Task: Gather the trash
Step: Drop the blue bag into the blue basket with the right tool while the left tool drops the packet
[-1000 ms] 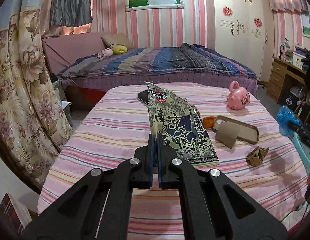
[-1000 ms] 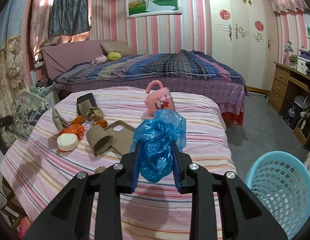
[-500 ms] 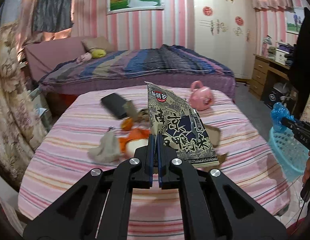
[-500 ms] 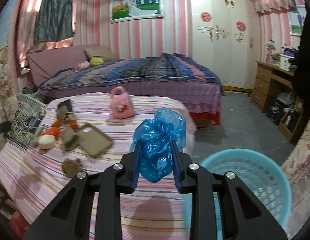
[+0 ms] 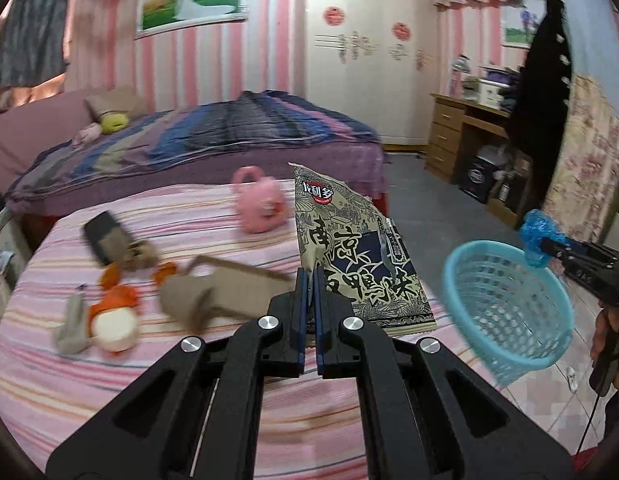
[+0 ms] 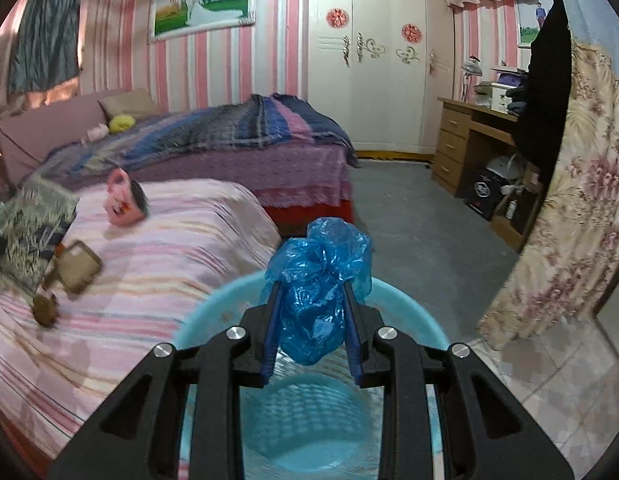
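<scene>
Black and blue-padded, the left gripper (image 5: 308, 280) is pinched tight on the lower edge of a printed snack wrapper (image 5: 349, 248), held upright above the pink striped bed (image 5: 189, 360), with the blue basket (image 5: 505, 304) off to its right on the floor. From the right wrist, the right gripper (image 6: 311, 308) stands narrowly parted, clamping a crumpled blue plastic bag (image 6: 317, 280) directly over the basket's open mouth (image 6: 213, 304), beside the bed's edge (image 6: 169, 240).
</scene>
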